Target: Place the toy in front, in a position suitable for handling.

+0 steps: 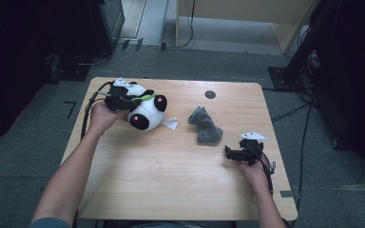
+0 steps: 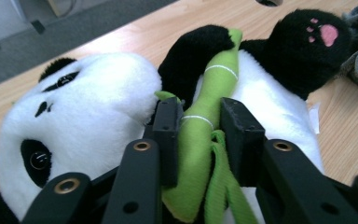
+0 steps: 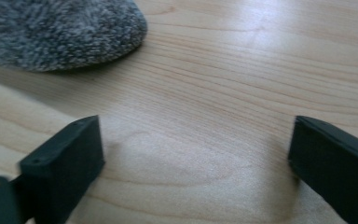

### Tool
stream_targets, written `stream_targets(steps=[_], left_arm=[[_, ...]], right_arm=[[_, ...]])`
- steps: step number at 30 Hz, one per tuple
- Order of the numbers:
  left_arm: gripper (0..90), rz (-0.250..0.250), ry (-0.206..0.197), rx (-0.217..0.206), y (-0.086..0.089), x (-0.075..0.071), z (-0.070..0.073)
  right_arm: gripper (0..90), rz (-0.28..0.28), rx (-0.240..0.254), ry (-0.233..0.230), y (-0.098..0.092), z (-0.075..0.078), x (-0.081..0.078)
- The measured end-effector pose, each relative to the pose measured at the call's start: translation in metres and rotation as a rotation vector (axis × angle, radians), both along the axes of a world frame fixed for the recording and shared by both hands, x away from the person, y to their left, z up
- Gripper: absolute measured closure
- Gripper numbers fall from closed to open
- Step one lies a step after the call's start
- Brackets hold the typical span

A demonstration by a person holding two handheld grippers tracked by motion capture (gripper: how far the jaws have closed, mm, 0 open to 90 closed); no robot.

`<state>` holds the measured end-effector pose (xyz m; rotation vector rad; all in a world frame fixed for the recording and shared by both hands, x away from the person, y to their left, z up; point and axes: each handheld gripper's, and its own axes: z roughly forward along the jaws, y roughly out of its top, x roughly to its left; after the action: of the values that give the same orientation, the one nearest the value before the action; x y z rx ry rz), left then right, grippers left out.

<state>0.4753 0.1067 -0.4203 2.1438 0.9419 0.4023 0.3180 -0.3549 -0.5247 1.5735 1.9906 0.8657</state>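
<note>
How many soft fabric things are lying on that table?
2: a panda plush at the table's far left, with the left gripper shut on its green stalk, and a grey cloth right of it.

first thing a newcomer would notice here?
The plush panda lying at the table's far left, with the left tongs clamped on the green bamboo stalk on its belly. Next, the crumpled grey cloth mid-table, and the right tongs open over bare wood near the right edge of the table.
</note>
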Motion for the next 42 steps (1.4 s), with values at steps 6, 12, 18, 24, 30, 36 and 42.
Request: stream_targets(steps=[6,12,18,24,30,36,42], left_arm=[[71.6,0.053,0.001,-0.053,0.005,-0.007,0.004],[72.6,0.073,-0.008,-0.053,0.002,-0.023,0.019],[72.6,0.089,-0.006,-0.071,0.0,-0.05,0.024],[72.7,0.116,0.031,-0.102,-0.001,-0.068,0.022],[72.7,0.097,0.035,-0.086,-0.012,-0.093,0.021],[72.6,0.101,0.053,-0.1,-0.023,-0.116,0.02],[72.6,0.095,0.062,-0.129,-0.038,-0.132,0.02]], right_arm=[[8.9,0.018,-0.001,-0.003,-0.001,0.001,-0.001],[15.6,0.01,-0.003,0.007,-0.001,0.003,0.0],[16.8,0.012,-0.009,0.027,0.004,0.007,0.003],[18.4,0.006,0.004,0.022,0.004,0.011,0.004],[22.2,0.0,0.034,-0.024,0.006,0.027,0.008],[25.9,0.022,0.054,-0.076,0.019,0.042,0.011],[32.0,0.06,0.088,-0.085,0.037,0.055,0.025]])
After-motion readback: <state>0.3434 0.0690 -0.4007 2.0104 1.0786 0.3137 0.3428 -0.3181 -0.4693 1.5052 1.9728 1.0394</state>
